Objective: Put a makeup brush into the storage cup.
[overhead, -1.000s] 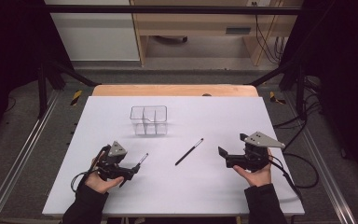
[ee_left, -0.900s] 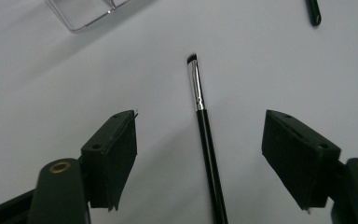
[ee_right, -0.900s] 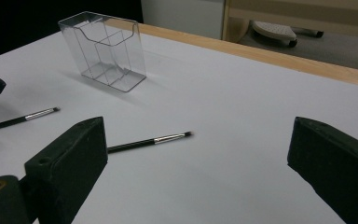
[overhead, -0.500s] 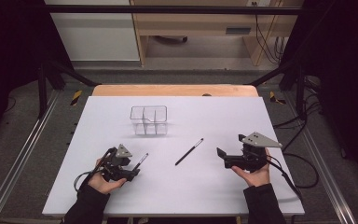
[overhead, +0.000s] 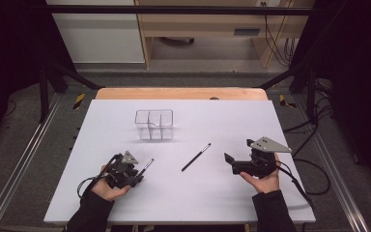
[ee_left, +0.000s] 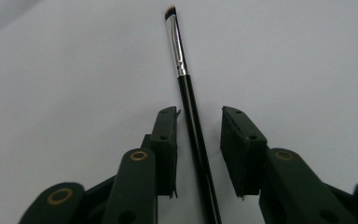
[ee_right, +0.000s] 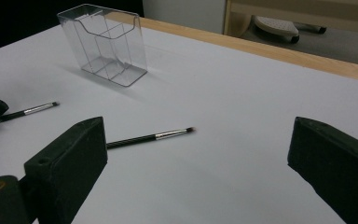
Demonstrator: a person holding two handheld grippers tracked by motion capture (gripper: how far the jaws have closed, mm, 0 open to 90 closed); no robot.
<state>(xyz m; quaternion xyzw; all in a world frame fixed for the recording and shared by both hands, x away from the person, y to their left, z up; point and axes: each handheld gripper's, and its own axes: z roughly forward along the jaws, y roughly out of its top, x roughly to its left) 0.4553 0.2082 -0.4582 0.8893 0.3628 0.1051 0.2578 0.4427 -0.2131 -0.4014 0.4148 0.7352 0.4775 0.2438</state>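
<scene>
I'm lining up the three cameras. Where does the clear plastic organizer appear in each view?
High view: the clear organizer stands upright left of centre, on the far half of the white table.
Left gripper view: not in the frame.
Right gripper view: upper left, standing beyond both brushes.
Shared landmark: the brush between the left gripper's open jaws.

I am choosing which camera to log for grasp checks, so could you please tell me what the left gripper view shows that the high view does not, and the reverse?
Left gripper view alone: the gap on each side of the brush handle between the open left tongs, plus the angled bristle tip and silver ferrule.

High view alone: the clear divided organiser, a second brush lying mid-table, the right tongs, both hands and the white table.

Both: the left tongs around the near brush, which lies on the white surface.
</scene>
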